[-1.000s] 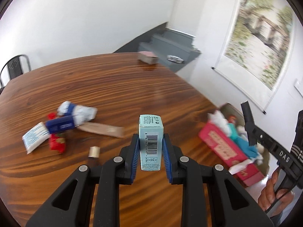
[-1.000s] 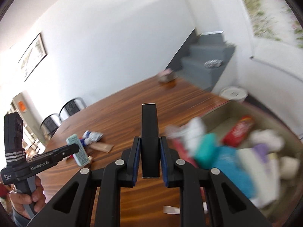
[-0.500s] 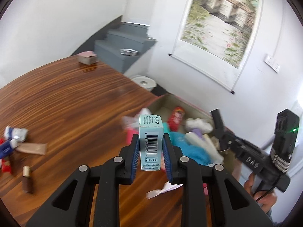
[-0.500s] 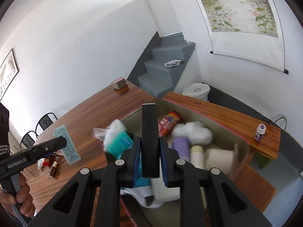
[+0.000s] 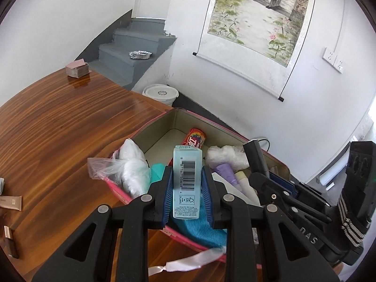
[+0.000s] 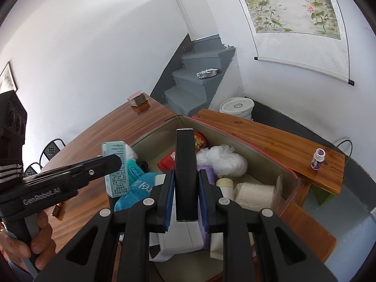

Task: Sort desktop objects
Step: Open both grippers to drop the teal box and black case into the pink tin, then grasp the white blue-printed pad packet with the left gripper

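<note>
My left gripper [image 5: 187,183] is shut on a pale blue carton [image 5: 187,178] with a barcode, held upright over the near end of the pink-rimmed box [image 5: 152,124]. That carton [image 6: 116,164] also shows in the right wrist view, gripped by the left gripper [image 6: 110,162] at the box's left side. My right gripper [image 6: 185,183] is shut on a slim black rectangular case [image 6: 185,164], held upright above the box [image 6: 258,150]. The case [image 5: 255,157] appears to the right in the left wrist view. The box holds a red can [image 5: 195,138], white wads, a teal item and blue cloth.
The wooden table [image 5: 58,122] carries a stack of cards [image 5: 77,69] far back and small cosmetics [image 5: 10,202] at the left edge. A wooden bench [image 6: 270,143] with a small purple bottle [image 6: 317,158] lies beyond the box. A white bucket [image 6: 237,107] and grey stairs stand behind.
Both grippers swung right from over the table to above the box, each still gripping its item. The scattered items on the table slid out to the left edge of view.
</note>
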The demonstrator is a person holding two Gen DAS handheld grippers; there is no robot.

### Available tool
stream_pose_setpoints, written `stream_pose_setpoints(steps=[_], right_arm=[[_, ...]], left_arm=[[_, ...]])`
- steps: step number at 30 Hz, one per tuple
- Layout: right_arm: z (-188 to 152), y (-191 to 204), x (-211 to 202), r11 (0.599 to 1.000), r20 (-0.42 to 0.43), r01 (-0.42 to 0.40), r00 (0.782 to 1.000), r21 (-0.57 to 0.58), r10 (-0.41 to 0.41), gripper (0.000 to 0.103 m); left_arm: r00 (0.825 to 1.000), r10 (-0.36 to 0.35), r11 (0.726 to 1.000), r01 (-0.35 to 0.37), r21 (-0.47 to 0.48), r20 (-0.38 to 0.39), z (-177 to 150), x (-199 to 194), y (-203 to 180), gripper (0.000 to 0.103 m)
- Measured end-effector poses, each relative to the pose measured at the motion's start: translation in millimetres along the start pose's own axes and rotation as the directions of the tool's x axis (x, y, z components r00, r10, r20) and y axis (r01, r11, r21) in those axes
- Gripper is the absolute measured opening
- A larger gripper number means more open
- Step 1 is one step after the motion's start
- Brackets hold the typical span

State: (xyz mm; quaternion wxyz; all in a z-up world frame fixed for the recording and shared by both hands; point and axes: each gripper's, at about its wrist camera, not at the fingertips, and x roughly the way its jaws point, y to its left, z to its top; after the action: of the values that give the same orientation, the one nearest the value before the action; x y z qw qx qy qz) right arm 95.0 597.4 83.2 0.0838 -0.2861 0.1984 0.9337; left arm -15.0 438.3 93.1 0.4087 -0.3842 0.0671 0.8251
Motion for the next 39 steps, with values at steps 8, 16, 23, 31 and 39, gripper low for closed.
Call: stream_pose_setpoints(steps=[8,16,23,31,39], right_arm=[[-2.3,-0.7,10.7,1.0,-0.04,-0.018,0.999,0.018,0.019,0.023],[-1.5,6.3,5.7,1.0,-0.006,-0.009,1.0,0.021,0.009,0.024],[-1.6,32.3,3.2,1.0,0.02,-0.011,1.0,-0.024,0.011,0.025],[-8.5,85.3,3.6,0.992,0.039,-0.071,0.996,-0.107,0.075,0.046],[-31.5,154.2,28.9,0.959,-0.092,-0.212,0.976,-0.187,0.198,0.05]], left_arm=[[1.0,0.016,1.0,-0.016,0.0,-0.017,-7.0,3.9,4.3,0.034],[0.997,0.065,0.998,-0.065,-0.009,0.031,-13.6,-23.1,18.9,0.045],[0.989,0.136,0.988,-0.131,-0.083,0.056,-27.4,-48.9,58.3,0.055],[0.966,0.255,0.946,-0.24,-0.217,0.045,-53.8,-81.4,125.3,0.055],[0.916,0.402,0.872,-0.381,-0.305,0.005,-93.3,-123.9,200.1,0.055]])
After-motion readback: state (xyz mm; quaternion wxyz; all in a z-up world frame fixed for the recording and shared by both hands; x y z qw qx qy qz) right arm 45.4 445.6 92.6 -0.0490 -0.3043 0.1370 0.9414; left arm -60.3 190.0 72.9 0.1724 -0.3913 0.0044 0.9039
